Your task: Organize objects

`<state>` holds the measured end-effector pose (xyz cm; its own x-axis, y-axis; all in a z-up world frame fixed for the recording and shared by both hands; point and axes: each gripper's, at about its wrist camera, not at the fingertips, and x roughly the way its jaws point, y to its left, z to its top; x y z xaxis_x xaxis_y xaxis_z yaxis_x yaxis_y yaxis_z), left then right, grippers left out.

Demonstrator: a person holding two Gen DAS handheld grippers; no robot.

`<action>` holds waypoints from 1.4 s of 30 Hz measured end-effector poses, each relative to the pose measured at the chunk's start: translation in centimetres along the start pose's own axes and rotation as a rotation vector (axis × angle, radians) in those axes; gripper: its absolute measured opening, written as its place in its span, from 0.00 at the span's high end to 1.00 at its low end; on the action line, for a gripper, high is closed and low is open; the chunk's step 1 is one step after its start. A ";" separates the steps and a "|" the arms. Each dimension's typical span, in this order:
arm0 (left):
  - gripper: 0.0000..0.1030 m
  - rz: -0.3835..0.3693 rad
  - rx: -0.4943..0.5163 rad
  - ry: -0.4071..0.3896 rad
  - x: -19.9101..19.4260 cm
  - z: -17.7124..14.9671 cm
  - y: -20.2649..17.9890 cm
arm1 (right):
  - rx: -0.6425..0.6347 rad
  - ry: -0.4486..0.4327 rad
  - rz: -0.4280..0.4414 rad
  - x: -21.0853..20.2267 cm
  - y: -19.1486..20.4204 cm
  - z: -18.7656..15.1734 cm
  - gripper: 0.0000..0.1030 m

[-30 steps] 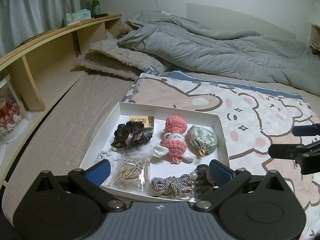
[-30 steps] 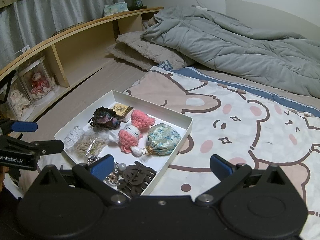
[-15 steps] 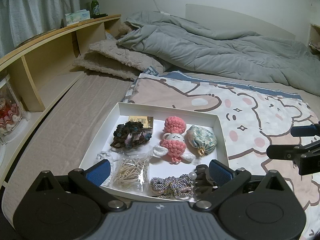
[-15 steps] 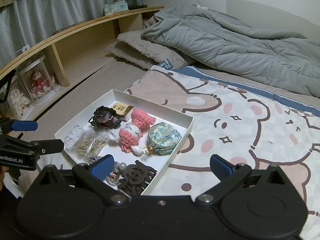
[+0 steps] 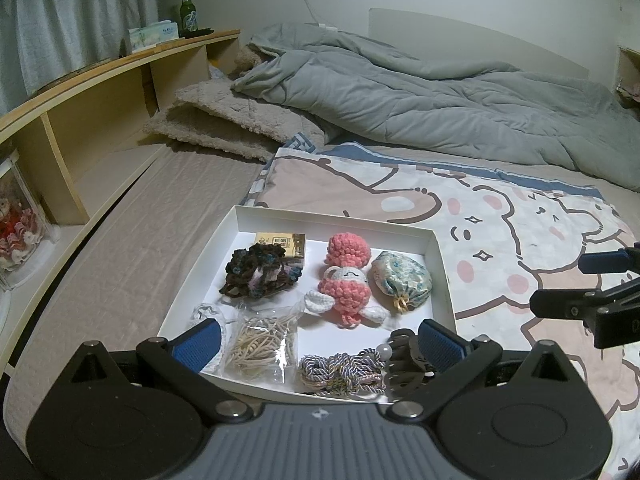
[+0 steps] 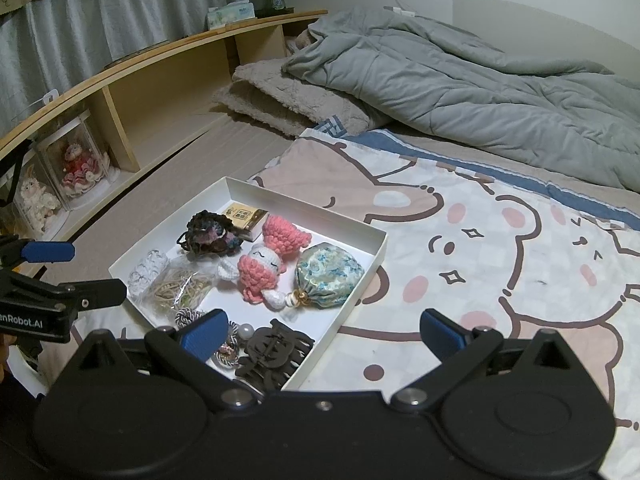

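Observation:
A white tray lies on the bed and also shows in the right wrist view. In it lie a pink crochet doll, a blue-green cloth pouch, a dark scrunchie, a small yellow box, a bag of rubber bands, a cord bundle and a dark hair claw. My left gripper is open and empty above the tray's near edge. My right gripper is open and empty over the tray's near right corner.
A bear-print blanket covers the bed right of the tray. A grey duvet and beige pillows lie behind. A wooden shelf runs along the left with a bottle and display cases.
Both grippers have shifted very slightly. The tray and the things in it have not moved.

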<state>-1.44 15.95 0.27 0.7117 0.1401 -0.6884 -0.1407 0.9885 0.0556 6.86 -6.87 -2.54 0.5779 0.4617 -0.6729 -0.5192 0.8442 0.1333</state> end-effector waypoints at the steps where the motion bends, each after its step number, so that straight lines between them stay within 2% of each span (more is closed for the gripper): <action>1: 0.00 -0.001 0.000 0.000 0.0 0.0 0.0 | 0.001 0.001 0.000 0.0 0.0 -0.1 0.00; 42: 0.00 -0.002 -0.002 0.002 0.1 -0.1 0.2 | 0.008 0.008 0.004 0.2 -0.2 -0.1 0.00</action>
<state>-1.49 16.19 0.10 0.7109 0.1382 -0.6896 -0.1409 0.9886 0.0528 7.02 -6.97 -2.73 0.5706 0.4632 -0.6781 -0.5167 0.8443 0.1419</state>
